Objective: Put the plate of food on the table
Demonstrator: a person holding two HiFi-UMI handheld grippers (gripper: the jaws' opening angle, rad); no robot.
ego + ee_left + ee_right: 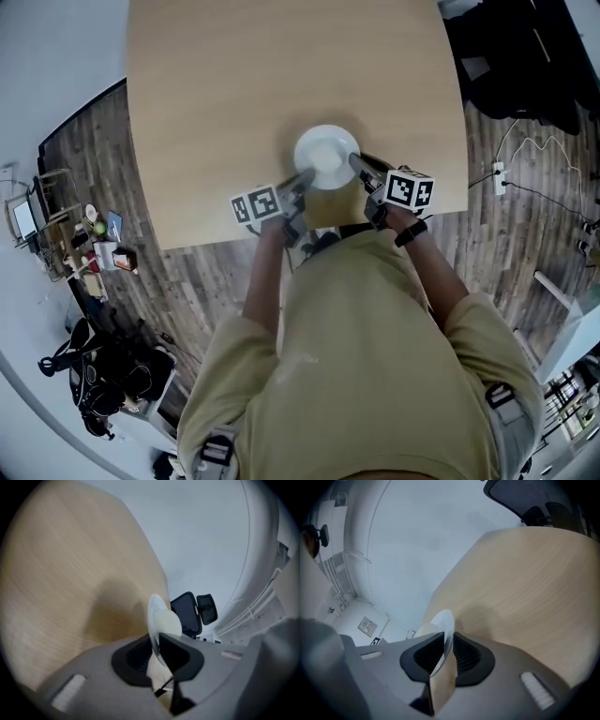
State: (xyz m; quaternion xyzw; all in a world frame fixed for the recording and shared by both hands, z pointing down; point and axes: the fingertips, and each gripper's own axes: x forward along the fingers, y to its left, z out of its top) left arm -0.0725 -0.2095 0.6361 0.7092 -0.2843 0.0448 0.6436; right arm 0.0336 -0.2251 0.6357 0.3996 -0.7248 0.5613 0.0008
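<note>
A white plate (326,155) with a pale mound of food (168,623) sits low over the near part of the light wooden table (234,94); I cannot tell if it rests on the top. My left gripper (305,178) grips its left rim and my right gripper (356,161) its right rim. In the left gripper view the plate's thin rim (157,609) stands edge-on between the black pads of the left gripper (157,651). In the right gripper view the rim (443,623) is likewise pinched in the right gripper (445,653), with the table (534,583) beyond.
The table's near edge (309,234) is just in front of my body. On the wooden floor are a cluttered rack (94,244) and black bags (112,375) at left, a power strip with cables (499,173) at right. Black chairs (187,613) stand past the table's far corner.
</note>
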